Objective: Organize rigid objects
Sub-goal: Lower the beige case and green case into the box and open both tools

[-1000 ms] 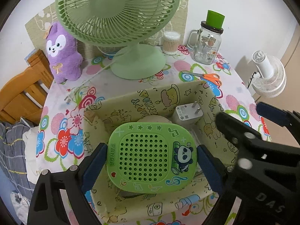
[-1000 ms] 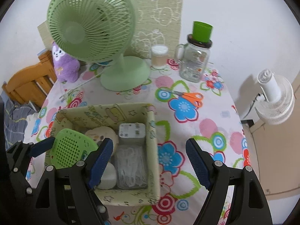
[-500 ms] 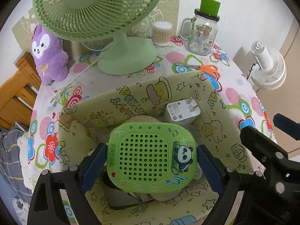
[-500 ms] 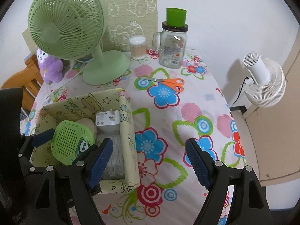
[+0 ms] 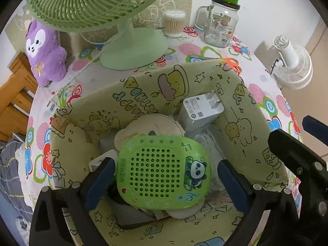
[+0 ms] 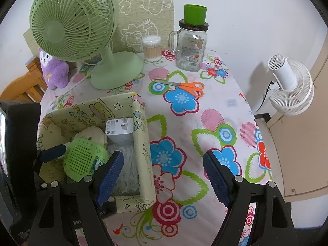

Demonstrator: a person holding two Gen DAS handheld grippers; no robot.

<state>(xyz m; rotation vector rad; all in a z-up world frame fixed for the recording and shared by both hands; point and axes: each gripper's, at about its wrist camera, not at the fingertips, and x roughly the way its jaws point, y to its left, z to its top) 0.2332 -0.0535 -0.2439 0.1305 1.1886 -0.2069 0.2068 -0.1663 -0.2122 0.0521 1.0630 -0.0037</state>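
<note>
Between the blue-padded jaws of the left gripper (image 5: pixel 164 176) a bright green case (image 5: pixel 163 171) dotted with holes and printed with a panda is seen. Around them, a pale yellow-green bin (image 5: pixel 242 110) is patterned with cartoon doodles. Beyond, a flowered cloth (image 6: pixel 184 123) is spread.

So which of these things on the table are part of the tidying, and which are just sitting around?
Part of the job:
- green panda box, between the left gripper's just-opened pads
- fabric storage box
- white charger inside it
- orange scissors, possibly next

Just lying about:
- green fan
- purple plush
- glass jar
- cotton swabs
- white fan
</note>
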